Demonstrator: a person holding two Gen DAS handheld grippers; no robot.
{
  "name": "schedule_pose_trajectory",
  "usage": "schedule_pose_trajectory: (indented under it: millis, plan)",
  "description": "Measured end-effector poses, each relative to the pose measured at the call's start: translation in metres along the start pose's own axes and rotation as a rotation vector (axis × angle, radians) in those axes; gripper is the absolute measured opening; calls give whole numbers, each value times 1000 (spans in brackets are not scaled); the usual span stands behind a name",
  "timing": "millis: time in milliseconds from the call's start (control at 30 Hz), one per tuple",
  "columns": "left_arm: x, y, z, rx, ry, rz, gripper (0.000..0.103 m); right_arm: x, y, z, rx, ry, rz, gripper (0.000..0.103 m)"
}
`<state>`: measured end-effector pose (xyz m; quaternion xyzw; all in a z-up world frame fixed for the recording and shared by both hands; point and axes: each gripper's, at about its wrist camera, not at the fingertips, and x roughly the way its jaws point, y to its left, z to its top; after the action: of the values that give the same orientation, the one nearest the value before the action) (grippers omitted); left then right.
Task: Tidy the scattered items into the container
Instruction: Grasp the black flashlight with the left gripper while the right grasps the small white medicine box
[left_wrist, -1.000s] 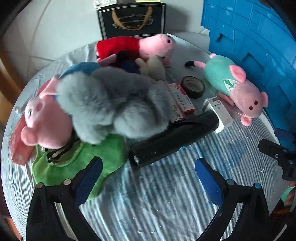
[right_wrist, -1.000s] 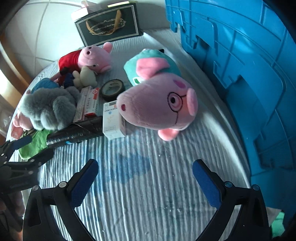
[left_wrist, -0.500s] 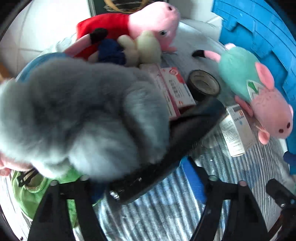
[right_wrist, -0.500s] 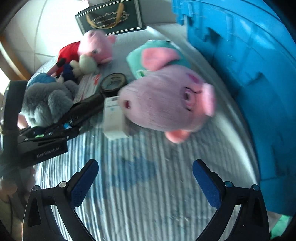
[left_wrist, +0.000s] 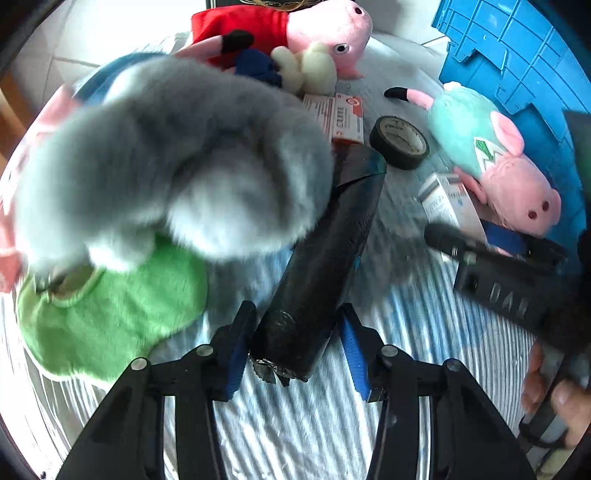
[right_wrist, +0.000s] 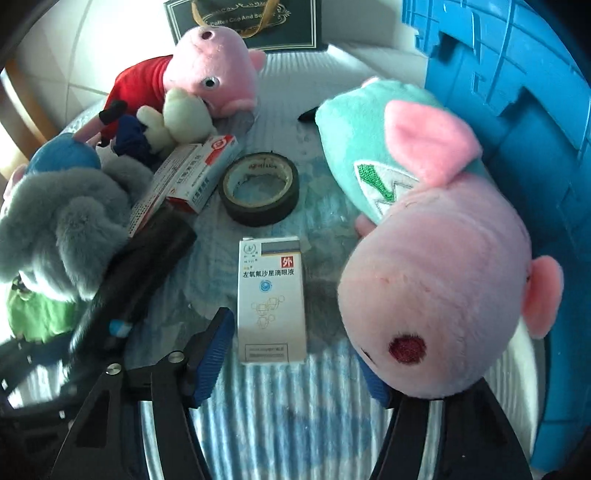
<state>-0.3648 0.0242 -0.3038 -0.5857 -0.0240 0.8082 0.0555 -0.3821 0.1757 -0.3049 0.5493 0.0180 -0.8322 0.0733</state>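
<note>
A black tube (left_wrist: 317, 266) lies on the striped cloth, partly under a grey plush (left_wrist: 166, 158). My left gripper (left_wrist: 295, 350) is closing on the tube's near end, and both blue pads touch its sides. A white medicine box (right_wrist: 271, 295) lies flat between the fingers of my right gripper (right_wrist: 295, 369). Its jaws are closing, with a gap on each side of the box. The teal pig plush (right_wrist: 424, 240) hangs over the right finger and hides most of it. The blue crate (right_wrist: 517, 129) stands at the right.
A black tape roll (right_wrist: 258, 192), a red-and-white box (right_wrist: 195, 173), a red-dressed pig plush (right_wrist: 192, 74) and a green plush (left_wrist: 110, 314) crowd the table. A dark gift bag (right_wrist: 243, 22) stands at the back. A hand (left_wrist: 554, 398) holds the right gripper's handle.
My left gripper came down and narrowed around the tube's end. My right gripper moved forward to the white box and its jaws narrowed from wide open.
</note>
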Motion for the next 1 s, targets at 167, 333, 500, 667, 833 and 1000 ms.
schedule_pose_trajectory:
  millis: [167, 333, 500, 667, 833, 1000]
  plan:
    - [11, -17, 23, 37, -43, 35, 56, -4, -4, -1, 3, -3, 4, 60]
    - [8, -21, 19, 56, -89, 58, 48, -8, -9, -1, 37, -22, 24, 65]
    - [2, -20, 7, 41, -90, 65, 42, -9, 5, -3, -36, -3, -27, 68]
    - [-15, -18, -20, 10, -78, 65, 39, -27, 5, -16, -27, -10, 1, 31]
    - [-47, -11, -62, -37, -102, 83, 38, -56, 4, -39, -50, -26, 67, 31]
    - [-86, -13, -83, -75, -178, 105, 34, -92, 1, -58, -128, -88, 96, 31]
